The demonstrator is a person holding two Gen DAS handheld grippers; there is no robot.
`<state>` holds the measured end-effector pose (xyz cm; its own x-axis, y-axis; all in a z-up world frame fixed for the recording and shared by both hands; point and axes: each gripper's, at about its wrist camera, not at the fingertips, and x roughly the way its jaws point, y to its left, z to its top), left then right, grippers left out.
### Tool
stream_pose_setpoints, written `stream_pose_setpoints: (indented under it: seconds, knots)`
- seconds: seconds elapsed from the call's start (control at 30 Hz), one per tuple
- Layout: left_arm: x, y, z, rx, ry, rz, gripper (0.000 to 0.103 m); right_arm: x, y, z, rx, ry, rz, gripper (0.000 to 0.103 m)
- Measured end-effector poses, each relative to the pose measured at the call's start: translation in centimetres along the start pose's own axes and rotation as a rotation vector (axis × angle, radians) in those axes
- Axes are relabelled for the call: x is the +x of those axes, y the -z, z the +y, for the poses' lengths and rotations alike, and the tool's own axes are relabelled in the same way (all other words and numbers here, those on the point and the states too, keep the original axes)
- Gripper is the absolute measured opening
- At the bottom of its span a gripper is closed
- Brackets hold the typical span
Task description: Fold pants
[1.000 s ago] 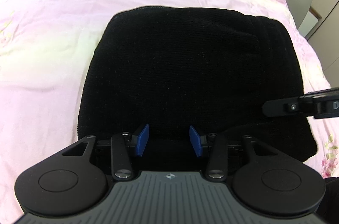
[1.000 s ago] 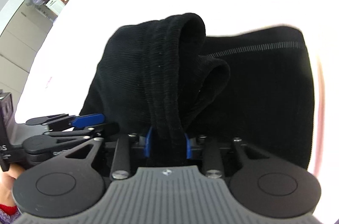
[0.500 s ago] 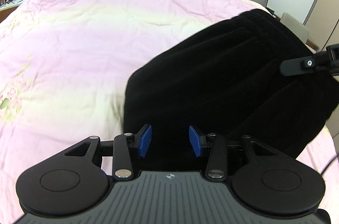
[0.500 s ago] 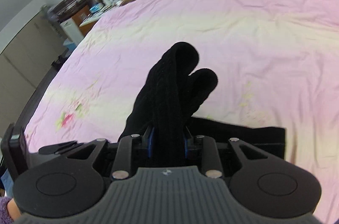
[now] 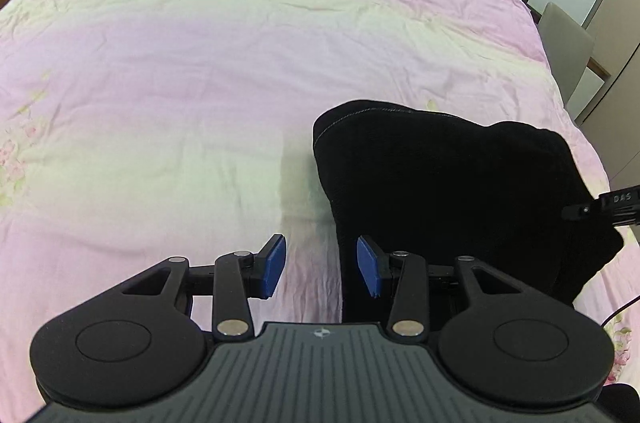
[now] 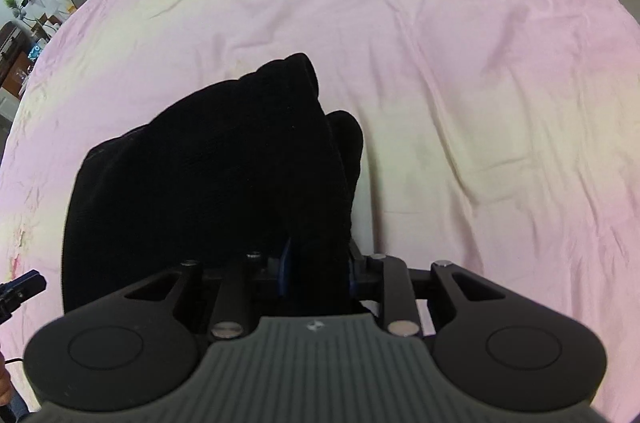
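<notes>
on the pink bedcover lie the black pants, bunched. right gripper clamps a thick fold that hides its pads. left gripper stands half open, empty.

The left gripper points steeply downward with its two blue pads standing well apart and pressing on nothing; only the edge of the black pants reaches in just beside its right pad. The right gripper also tilts steeply down, its jaws drawn narrow and clamped on a thick bunched fold of the pants, which rises from between the blue pads and nearly hides them.
</notes>
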<state>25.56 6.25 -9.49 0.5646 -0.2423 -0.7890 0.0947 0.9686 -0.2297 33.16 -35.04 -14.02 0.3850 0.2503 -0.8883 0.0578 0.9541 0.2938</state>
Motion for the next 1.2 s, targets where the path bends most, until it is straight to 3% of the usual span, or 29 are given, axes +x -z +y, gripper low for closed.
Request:
stream_pose_setpoints:
  seconds: [0.3, 0.4, 0.67, 0.73, 0.87, 0.93, 1.03, 1.1, 1.17, 1.2]
  knots:
    - [1.6, -1.6, 0.5, -0.120, 0.130, 0.022, 0.060, 1.0, -1.1, -0.6, 0.034, -0.063, 0.036, 0.023]
    - [2.8, -2.2, -0.4, -0.094, 0.119, 0.045, 0.063, -0.5, -1.2, -0.1, 0.074, -0.117, 0.054, 0.023]
    - [3.5, -3.2, -0.4, -0.058, 0.075, 0.073, 0.063, -6.8, -0.4, 2.7, 0.113, -0.453, 0.015, 0.022]
    - [3.5, -3.1, -0.2, -0.058, 0.086, 0.089, 0.065, -5.6, 0.0, 0.7, 0.176, -0.447, 0.034, 0.022]
    - [4.3, -2.7, -0.1, -0.041, 0.084, 0.149, 0.074, -1.1, 2.2, -3.7, 0.295, -0.355, 0.108, 0.020]
    - [4.8, -2.4, 0.0, -0.054, 0.088, 0.170, 0.079, 0.0, 3.0, -5.1, 0.334, -0.372, 0.105, 0.021]
    - [5.9, -2.1, 0.4, -0.131, 0.125, 0.201, 0.084, 0.9, 3.5, -5.3, 0.304, -0.360, 0.109, 0.022]
    - [6.5, -1.9, 0.4, -0.179, 0.142, 0.209, 0.065, 1.2, 3.4, -5.3, 0.311, -0.356, 0.115, 0.023]
    - [6.5, -2.0, 0.3, -0.198, 0.149, 0.199, 0.033, 0.9, 3.1, -4.8, 0.304, -0.363, 0.117, 0.023]
    - [6.4, -2.3, 0.4, -0.200, 0.154, 0.201, 0.029, 0.6, 3.1, -4.4, 0.300, -0.371, 0.118, 0.023]
